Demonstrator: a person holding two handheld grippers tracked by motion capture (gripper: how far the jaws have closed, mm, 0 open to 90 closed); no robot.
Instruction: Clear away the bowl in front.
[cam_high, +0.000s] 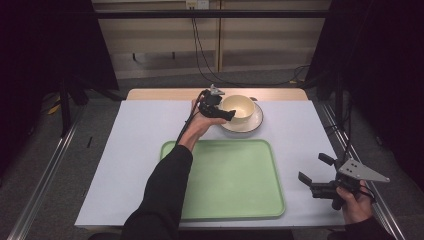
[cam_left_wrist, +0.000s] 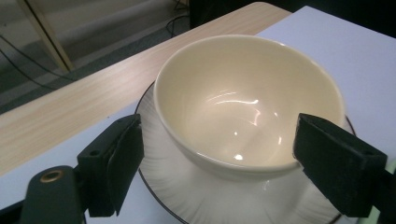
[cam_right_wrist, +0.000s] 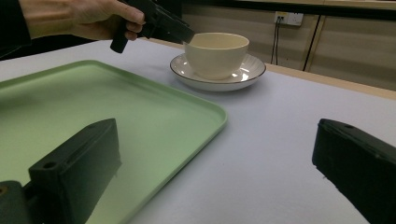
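A cream bowl (cam_high: 240, 105) (cam_left_wrist: 243, 98) (cam_right_wrist: 215, 55) stands on a white saucer (cam_high: 253, 124) (cam_left_wrist: 180, 189) (cam_right_wrist: 250, 73) with a dark rim at the far middle of the table. My left gripper (cam_high: 228, 114) (cam_left_wrist: 218, 142) is open, right at the bowl's near-left side, with one jaw on each side of the bowl and above the saucer. I cannot tell whether the jaws touch it. In the right gripper view the left gripper (cam_right_wrist: 161, 23) reaches the bowl's rim. My right gripper (cam_high: 315, 169) (cam_right_wrist: 217, 156) is open and empty at the table's near right.
A light green tray (cam_high: 235, 185) (cam_right_wrist: 93, 102) lies empty at the near middle, between the saucer and the front edge. A pale sheet (cam_high: 135, 150) covers the table, with a strip of bare wood (cam_left_wrist: 70, 112) behind the saucer. Cables (cam_high: 200, 50) hang at the back.
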